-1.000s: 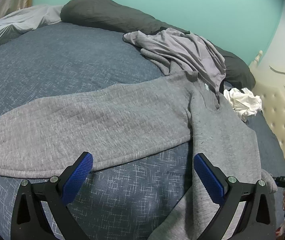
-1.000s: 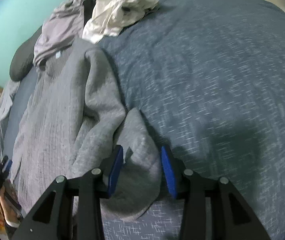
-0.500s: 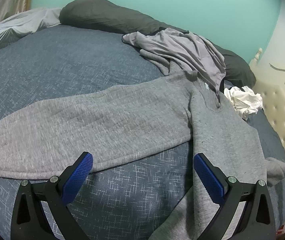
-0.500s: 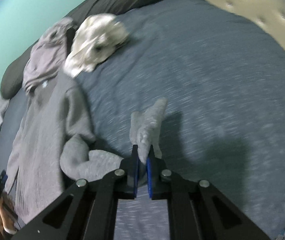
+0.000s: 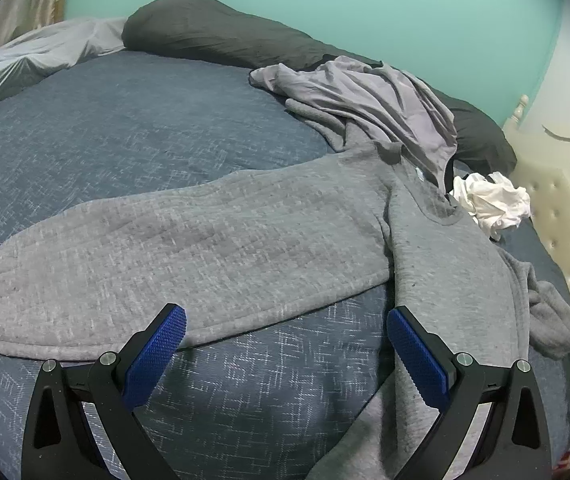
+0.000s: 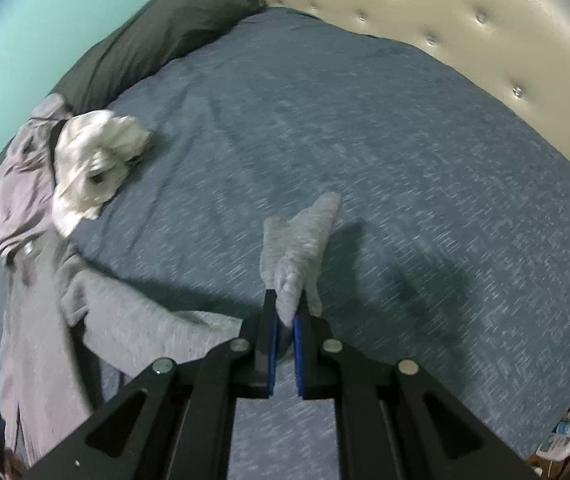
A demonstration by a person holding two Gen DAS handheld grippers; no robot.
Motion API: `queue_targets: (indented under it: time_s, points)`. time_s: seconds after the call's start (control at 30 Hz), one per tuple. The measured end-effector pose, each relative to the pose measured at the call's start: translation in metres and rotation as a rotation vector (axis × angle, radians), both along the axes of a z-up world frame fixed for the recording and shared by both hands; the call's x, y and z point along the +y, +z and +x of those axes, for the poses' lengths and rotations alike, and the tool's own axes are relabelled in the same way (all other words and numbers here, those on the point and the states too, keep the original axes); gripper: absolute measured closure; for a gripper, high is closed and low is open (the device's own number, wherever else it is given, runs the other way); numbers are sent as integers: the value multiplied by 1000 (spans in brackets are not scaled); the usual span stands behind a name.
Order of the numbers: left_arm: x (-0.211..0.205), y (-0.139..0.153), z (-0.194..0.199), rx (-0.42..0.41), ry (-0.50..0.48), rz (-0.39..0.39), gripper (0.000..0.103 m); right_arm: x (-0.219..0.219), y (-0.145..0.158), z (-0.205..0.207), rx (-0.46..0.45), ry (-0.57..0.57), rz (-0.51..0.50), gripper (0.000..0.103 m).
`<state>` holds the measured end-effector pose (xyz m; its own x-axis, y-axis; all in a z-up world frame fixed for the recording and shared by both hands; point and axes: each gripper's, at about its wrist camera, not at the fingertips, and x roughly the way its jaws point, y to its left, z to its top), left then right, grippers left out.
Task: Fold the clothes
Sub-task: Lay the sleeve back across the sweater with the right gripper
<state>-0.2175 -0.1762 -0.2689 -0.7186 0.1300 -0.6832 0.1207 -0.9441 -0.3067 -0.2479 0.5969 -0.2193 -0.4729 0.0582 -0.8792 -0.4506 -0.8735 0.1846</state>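
Across the blue bedspread (image 5: 133,128) one grey sweatshirt (image 5: 441,256) is spread, body at 3 o'clock in the left wrist view, one sleeve (image 5: 189,248) laid out flat toward 9 o'clock. Its other sleeve's cuff (image 6: 301,240) is clamped between the pressed-together pads of the right gripper (image 6: 285,344) and is held above the cover. The left gripper (image 5: 285,356) hovers at 6 o'clock, fingers wide apart, nothing between them. Step judged: sleeve being drawn out straight before folding. Next move calls for the cuff to be laid flat, clear of wrinkles. Counted: one lilac garment (image 5: 369,92), one white crumpled garment (image 6: 93,164), dark pillows (image 5: 213,28), number not clear.
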Motion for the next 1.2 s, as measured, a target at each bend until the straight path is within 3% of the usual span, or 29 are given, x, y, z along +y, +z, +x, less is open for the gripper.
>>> queue_targets:
  time_s: [0.17, 0.3, 0.37, 0.47, 0.57, 0.8, 0.97, 1.2]
  points:
    - [2, 0, -1, -1, -3, -7, 0, 6, -29, -9, -62, 2, -19, 96]
    - [3, -1, -2, -4, -9, -10, 0, 10, -30, -3, -32, -61, 21, 74]
    - [4, 0, -2, -1, -13, -13, 0, 7, -18, 3, 27, -65, 75, 74]
    - [5, 1, -2, 5, -13, -17, 0, -11, -4, 2, 105, 17, 61, 73]
    - [6, 1, -1, 5, -12, -13, 0, -50, 3, -7, 141, 170, 51, 72]
    - [5, 1, -1, 6, -12, -12, 0, -157, -15, -42, 109, 493, 61, 67]
    - [3, 1, -1, 7, -8, -8, 0, -205, -25, -53, 102, 595, 91, 54]
    - [3, 0, -2, 6, -13, -8, 0, -237, -41, -75, 86, 675, 201, 53]
